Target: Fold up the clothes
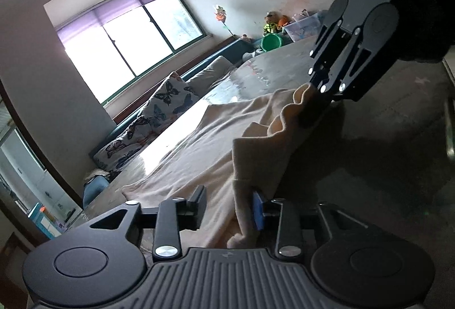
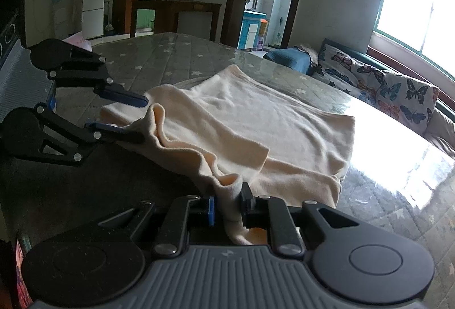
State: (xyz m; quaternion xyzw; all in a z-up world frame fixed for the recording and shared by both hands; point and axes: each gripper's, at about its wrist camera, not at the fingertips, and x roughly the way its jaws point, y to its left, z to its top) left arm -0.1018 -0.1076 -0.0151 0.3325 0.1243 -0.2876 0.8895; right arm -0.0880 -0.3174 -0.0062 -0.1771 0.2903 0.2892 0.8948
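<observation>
Right gripper (image 1: 327,88) fingertips hidden behind cream garment (image 1: 199,149) fold; toys (image 1: 274,23) past the mattress (image 2: 170,58) far edge too small to identify; window (image 1: 128,33) overexposed.

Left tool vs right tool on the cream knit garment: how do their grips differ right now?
Left tool: jaws stand apart, with an edge of the cream knit garment between them, not clamped. Right tool: jaws closed tight on a bunched fold of the same garment.
In the right wrist view the left tool comes in from the side, its fingers stacked one above the other; the right tool's fingers sit side by side.
Shared: black linkages, blue pads, same near edge, over the grey quilted mattress.
</observation>
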